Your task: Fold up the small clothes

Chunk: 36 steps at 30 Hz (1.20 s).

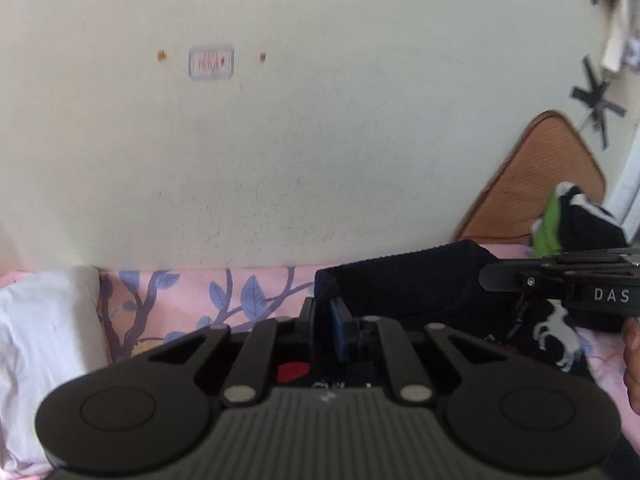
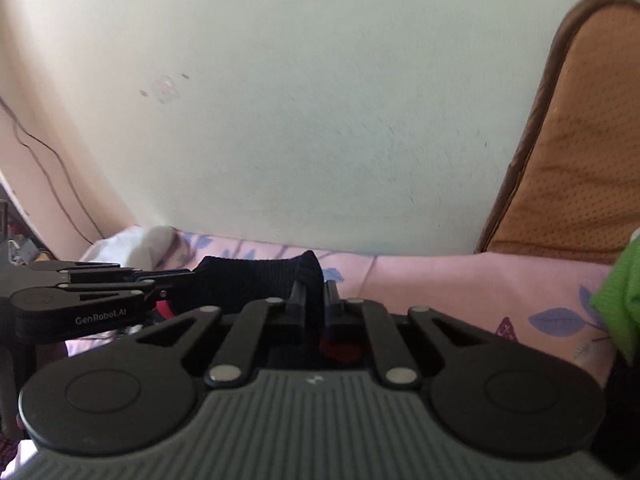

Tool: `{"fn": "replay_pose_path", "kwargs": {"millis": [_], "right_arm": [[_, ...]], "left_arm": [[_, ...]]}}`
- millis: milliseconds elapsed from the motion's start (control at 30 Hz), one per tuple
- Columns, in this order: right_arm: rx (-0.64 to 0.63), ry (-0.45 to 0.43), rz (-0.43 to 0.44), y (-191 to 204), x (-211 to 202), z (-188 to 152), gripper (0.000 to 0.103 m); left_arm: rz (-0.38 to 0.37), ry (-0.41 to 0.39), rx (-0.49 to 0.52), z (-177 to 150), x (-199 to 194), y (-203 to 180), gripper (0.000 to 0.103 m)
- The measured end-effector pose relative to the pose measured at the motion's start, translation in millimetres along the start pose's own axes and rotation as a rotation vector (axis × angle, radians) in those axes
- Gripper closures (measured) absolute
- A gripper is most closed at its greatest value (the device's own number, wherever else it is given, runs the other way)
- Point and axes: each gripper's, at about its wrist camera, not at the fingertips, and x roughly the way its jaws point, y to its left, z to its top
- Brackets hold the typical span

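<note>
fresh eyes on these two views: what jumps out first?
Both grippers pinch the ribbed edge of one dark garment, lifted over a pink leaf-print sheet: left gripper at one end, right gripper at the other. Behind is a bare pale wall, with a tan cushion leaning at the right.

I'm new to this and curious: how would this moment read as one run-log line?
left gripper: shut on dark garment | right gripper: shut on dark garment | garment edge lifted above pink sheet

Cream wall (image 1: 320, 140), pink floral bedsheet (image 2: 460, 280)
</note>
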Motion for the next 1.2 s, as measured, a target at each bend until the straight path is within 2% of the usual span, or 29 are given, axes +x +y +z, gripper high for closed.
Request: {"fn": "replay_pose_path", "kwargs": {"millis": [100, 233, 367, 500, 567, 600, 633, 667, 700, 733, 800, 867, 967, 1033, 1100, 1133, 1200], "right_arm": [[-0.103, -0.095, 0.032, 29, -75, -25, 0.093], [-0.244, -0.192, 0.026, 61, -160, -95, 0.093], [-0.31, -0.203, -0.057, 86, -203, -182, 0.093], [-0.3, -0.165, -0.137, 97, -203, -246, 0.093], [-0.293, -0.141, -0.175, 101, -195, -264, 0.092], [-0.297, -0.128, -0.181, 102, -192, -268, 0.091], [-0.319, -0.132, -0.185, 103, -194, -270, 0.088], [-0.337, -0.128, -0.175, 102, -195, -265, 0.084], [-0.338, -0.126, -0.153, 100, -201, -262, 0.074], [-0.327, -0.126, -0.115, 95, -208, -257, 0.071], [-0.303, -0.137, -0.052, 90, -221, -248, 0.071], [-0.291, -0.182, -0.044, 90, -230, -236, 0.071], [-0.259, -0.25, -0.065, 91, -227, -211, 0.071], [-0.218, -0.263, -0.061, 89, -211, -192, 0.071], [-0.189, -0.255, -0.038, 85, -189, -180, 0.071], [-0.167, -0.231, -0.04, 82, -175, -175, 0.071], [-0.1, -0.103, -0.074, 66, -141, -171, 0.072]], "left_arm": [[-0.041, -0.112, 0.042, -31, -74, -15, 0.094], [-0.089, -0.187, 0.053, -93, -151, -28, 0.094], [-0.138, -0.113, 0.002, -165, -185, -38, 0.093], [-0.107, 0.036, -0.072, -214, -173, -37, 0.093], [-0.113, 0.074, -0.113, -223, -172, -30, 0.092], [-0.134, 0.068, -0.124, -225, -178, -25, 0.09], [-0.148, 0.051, -0.127, -223, -185, -22, 0.084], [-0.146, 0.011, -0.126, -223, -198, -18, 0.077], [-0.137, -0.026, -0.123, -219, -207, -15, 0.075], [-0.131, -0.067, -0.126, -213, -216, -12, 0.074], [-0.142, -0.128, -0.157, -199, -225, -5, 0.074], [-0.139, -0.151, -0.172, -187, -221, -1, 0.074], [-0.105, -0.138, -0.163, -170, -189, 0, 0.077], [-0.103, -0.081, -0.195, -163, -154, 6, 0.078], [-0.063, -0.006, -0.223, -160, -118, 15, 0.083], [-0.029, 0.024, -0.227, -159, -104, 19, 0.082], [-0.033, -0.002, -0.231, -162, -93, 30, 0.082]]}}
